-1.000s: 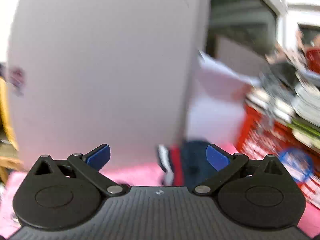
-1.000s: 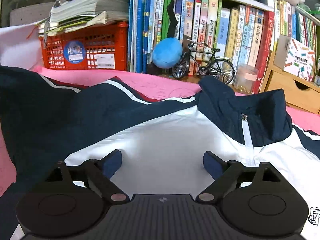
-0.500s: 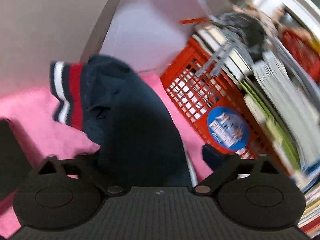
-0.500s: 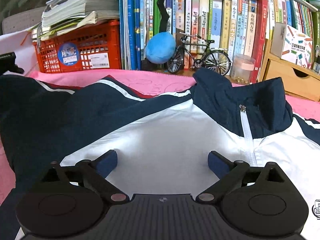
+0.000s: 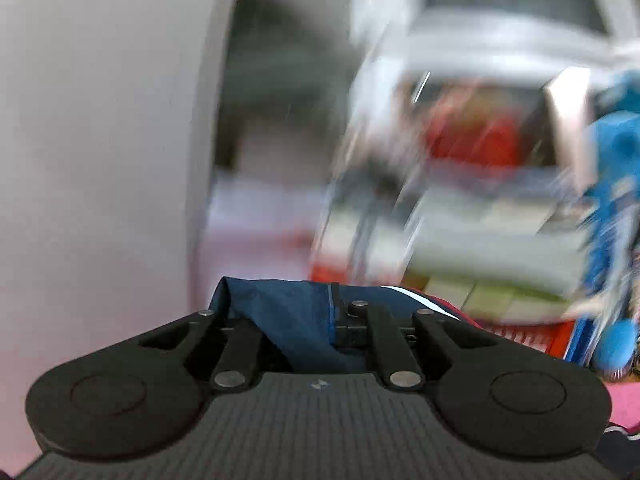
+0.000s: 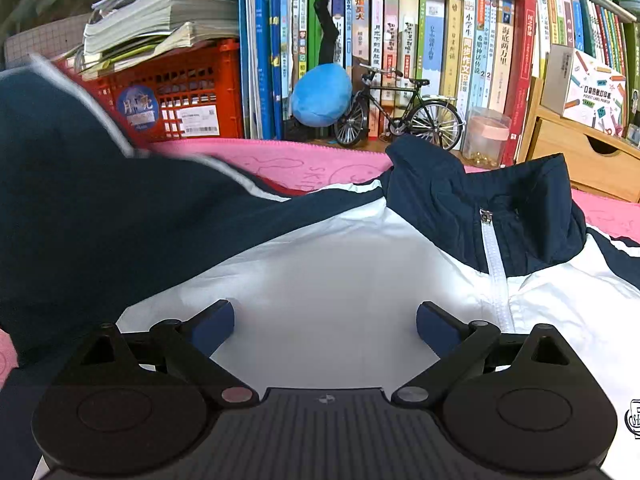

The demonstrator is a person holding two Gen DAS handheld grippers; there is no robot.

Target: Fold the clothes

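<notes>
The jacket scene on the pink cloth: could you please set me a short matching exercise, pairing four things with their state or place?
Things:
1. left tongs
2. right tongs
3. model bicycle
4. red crate

States or places:
A. open, above the white panel of the jacket
B. under a stack of papers
C. shut on navy fabric of the jacket's sleeve
D. standing in front of the row of books, beside a blue plush ball

Pairs: 1-C, 2-A, 3-D, 4-B
</notes>
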